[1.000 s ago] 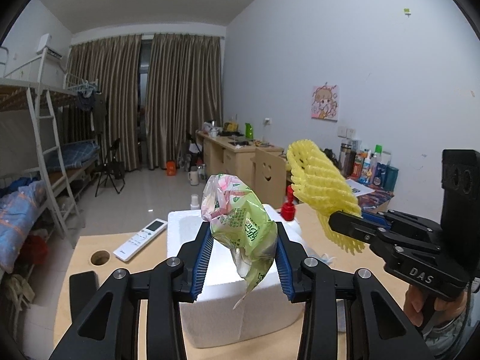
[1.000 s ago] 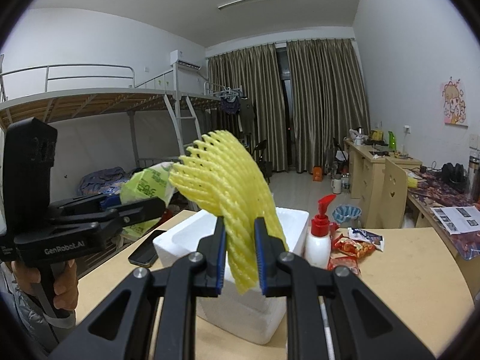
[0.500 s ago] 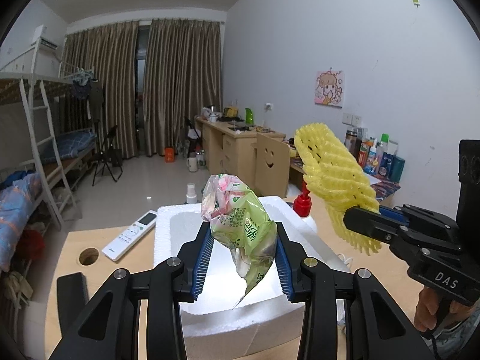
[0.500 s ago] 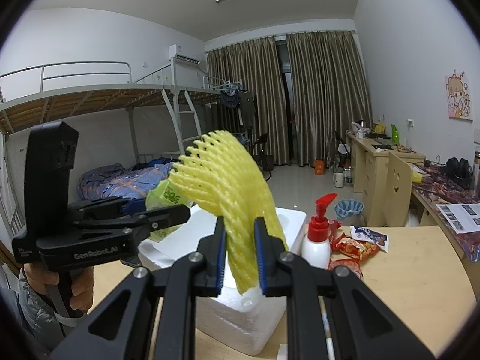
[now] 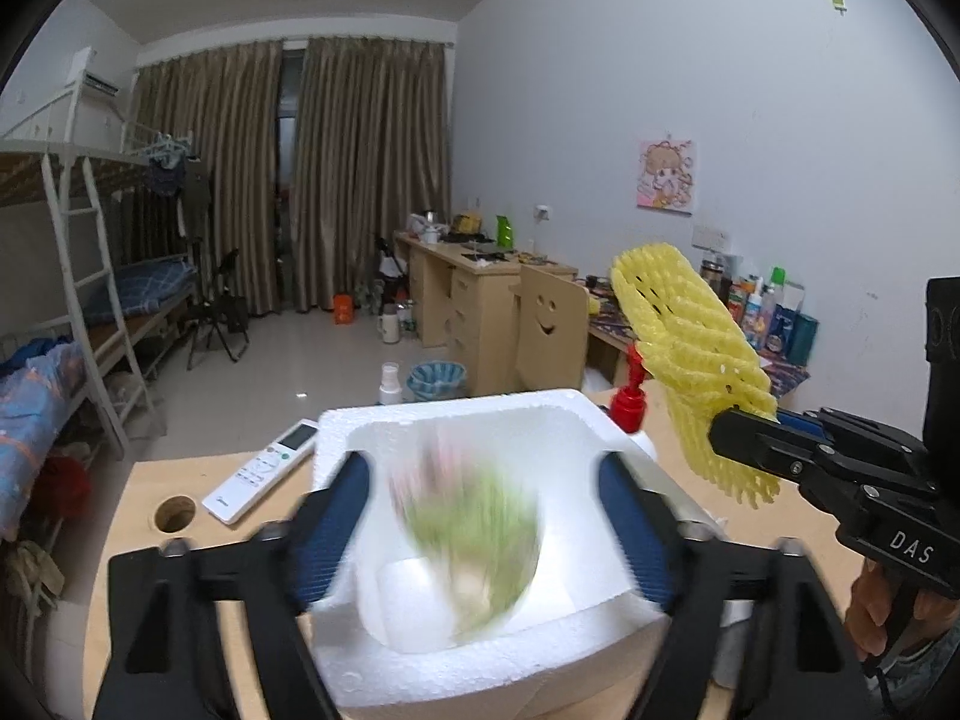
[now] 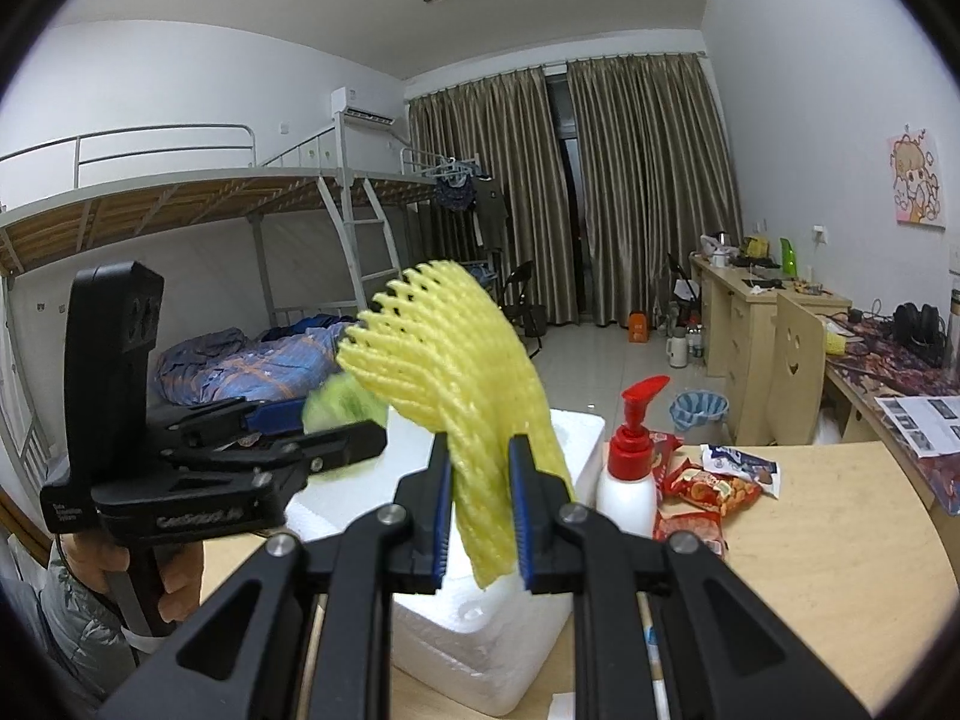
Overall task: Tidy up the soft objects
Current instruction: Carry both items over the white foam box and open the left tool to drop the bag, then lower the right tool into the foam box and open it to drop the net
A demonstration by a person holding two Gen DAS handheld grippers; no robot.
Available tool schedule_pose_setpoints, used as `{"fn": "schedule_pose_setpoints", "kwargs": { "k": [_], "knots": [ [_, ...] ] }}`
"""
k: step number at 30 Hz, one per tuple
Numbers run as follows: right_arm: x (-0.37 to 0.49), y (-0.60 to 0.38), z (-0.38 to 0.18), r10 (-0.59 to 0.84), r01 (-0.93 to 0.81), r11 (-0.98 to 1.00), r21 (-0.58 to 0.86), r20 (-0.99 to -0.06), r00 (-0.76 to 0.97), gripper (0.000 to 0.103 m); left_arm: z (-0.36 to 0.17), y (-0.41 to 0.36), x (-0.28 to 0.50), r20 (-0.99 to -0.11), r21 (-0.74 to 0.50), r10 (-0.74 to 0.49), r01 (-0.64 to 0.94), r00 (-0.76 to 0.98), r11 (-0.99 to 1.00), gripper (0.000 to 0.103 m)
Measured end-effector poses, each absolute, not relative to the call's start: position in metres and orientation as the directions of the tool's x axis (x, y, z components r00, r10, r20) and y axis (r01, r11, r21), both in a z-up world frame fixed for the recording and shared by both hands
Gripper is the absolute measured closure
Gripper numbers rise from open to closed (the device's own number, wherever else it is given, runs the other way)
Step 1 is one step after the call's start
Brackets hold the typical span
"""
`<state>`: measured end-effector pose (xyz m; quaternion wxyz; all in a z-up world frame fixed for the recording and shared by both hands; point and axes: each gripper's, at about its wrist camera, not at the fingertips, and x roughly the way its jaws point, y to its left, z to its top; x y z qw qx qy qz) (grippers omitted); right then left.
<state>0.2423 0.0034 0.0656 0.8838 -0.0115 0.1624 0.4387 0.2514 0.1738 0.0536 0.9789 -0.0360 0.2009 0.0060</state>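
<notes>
On the desk [image 5: 138, 516] we see a white foam box [image 5: 480, 648], open at the top, filling the middle and lower part of the left wrist view; in the right wrist view it sits at about 6 o'clock behind our right gripper. Our left gripper [image 5: 480, 531] hangs over the box with its jaws spread wide, the blue pads [image 5: 324, 534] well apart and touching nothing. Between them, over the box's hollow, a green and pink bag [image 5: 474, 534] shows only as a blur; whether it rests on the bottom we cannot tell. Our right gripper [image 6: 480, 516] is clamped on the lower end of a yellow foam net [image 6: 456, 396], which stands up and curves toward 11 o'clock; from the left wrist it appears at 3 o'clock, beside the box. A pump bottle [image 6: 627, 468] with a red top stands just beside the box at its 3 o'clock, snack packets [image 6: 708, 486] next to it. A white remote [image 5: 261, 471] lies at 9 o'clock of the box.
</notes>
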Motion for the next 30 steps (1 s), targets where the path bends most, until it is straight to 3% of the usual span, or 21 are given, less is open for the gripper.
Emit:
{"fn": "schedule_pose_setpoints", "kwargs": {
  "k": [8,16,30],
  "knots": [
    [0.241,0.008,0.063,0.768,-0.779,0.617,0.112,-0.301,0.565,0.082,0.055,0.182,0.242,-0.380,-0.065,0.053,-0.084,0.923,0.994,0.019],
    [0.240,0.020,0.064,0.768,-0.787,0.609,0.095,-0.317,0.556,0.082,0.064,0.186,0.220,-0.329,-0.039,0.097,-0.116,0.939,0.992,0.003],
    [0.255,0.052,0.056,0.752,-0.794,0.605,0.066,-0.377,0.541,0.081,0.064,0.206,0.186,-0.297,-0.039,0.141,-0.160,0.944,0.986,0.000]
  ]
}}
